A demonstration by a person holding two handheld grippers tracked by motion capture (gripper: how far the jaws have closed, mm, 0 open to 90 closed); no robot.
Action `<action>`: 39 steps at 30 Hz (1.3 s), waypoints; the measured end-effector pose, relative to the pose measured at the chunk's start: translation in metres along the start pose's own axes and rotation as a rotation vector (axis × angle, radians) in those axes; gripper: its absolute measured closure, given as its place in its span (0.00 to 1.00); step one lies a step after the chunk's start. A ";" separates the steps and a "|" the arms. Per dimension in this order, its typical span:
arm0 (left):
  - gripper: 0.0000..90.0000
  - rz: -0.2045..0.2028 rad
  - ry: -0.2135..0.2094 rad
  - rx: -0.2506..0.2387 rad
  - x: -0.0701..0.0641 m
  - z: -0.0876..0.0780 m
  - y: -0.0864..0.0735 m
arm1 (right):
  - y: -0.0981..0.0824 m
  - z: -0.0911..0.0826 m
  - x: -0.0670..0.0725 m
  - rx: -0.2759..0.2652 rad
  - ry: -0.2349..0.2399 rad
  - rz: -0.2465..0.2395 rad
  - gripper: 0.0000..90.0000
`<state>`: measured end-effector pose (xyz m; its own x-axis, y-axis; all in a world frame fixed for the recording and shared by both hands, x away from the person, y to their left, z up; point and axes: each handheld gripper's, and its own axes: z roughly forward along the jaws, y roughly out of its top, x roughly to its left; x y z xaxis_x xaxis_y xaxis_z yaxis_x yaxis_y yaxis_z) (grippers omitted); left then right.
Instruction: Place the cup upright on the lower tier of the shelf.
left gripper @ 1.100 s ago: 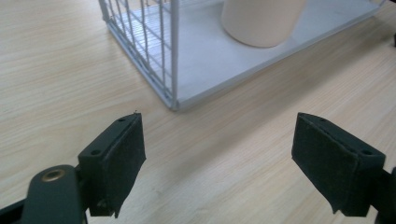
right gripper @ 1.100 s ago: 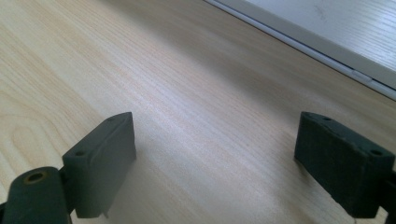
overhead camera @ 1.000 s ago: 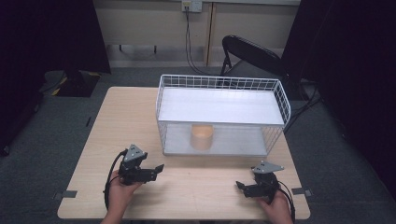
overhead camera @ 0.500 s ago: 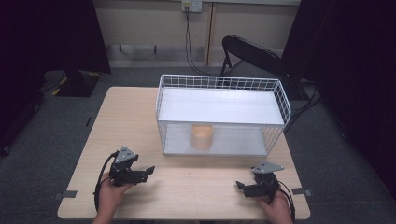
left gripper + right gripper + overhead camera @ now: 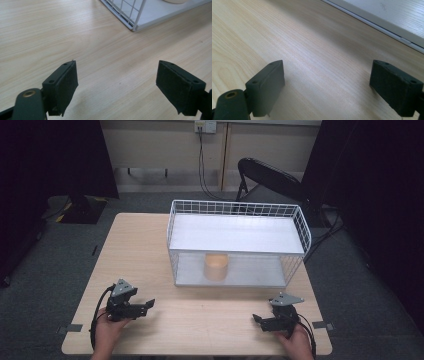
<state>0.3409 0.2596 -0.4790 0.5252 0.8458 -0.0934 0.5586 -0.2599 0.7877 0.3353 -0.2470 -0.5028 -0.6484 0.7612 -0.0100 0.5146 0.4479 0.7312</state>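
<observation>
I hold the left gripper (image 5: pixel 145 306) low over the near left part of the light wooden bench (image 5: pixel 140 250), its jaws spread wide with only bare wood between them. My right gripper (image 5: pixel 258 319) sits near the front right edge, jaws likewise wide apart and holding nothing. The tan cylindrical cup (image 5: pixel 216 266) stands upright on the floor of the white wire basket (image 5: pixel 235 209) at mid-bench, well apart from both grippers.
</observation>
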 end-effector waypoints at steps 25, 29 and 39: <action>0.19 0.049 0.016 0.030 0.011 0.001 -0.014 | 0.000 0.000 0.000 0.000 0.000 0.000 0.13; 0.19 0.056 0.009 0.039 0.010 0.002 -0.015 | 0.000 0.000 0.000 0.000 0.000 0.000 0.13; 0.18 0.073 0.007 0.065 0.007 0.007 -0.015 | 0.000 0.000 0.000 0.000 0.000 0.000 0.13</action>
<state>0.3405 0.2662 -0.4959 0.5618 0.8266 -0.0332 0.5596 -0.3502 0.7511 0.3353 -0.2470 -0.5028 -0.6484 0.7612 -0.0099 0.5147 0.4479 0.7311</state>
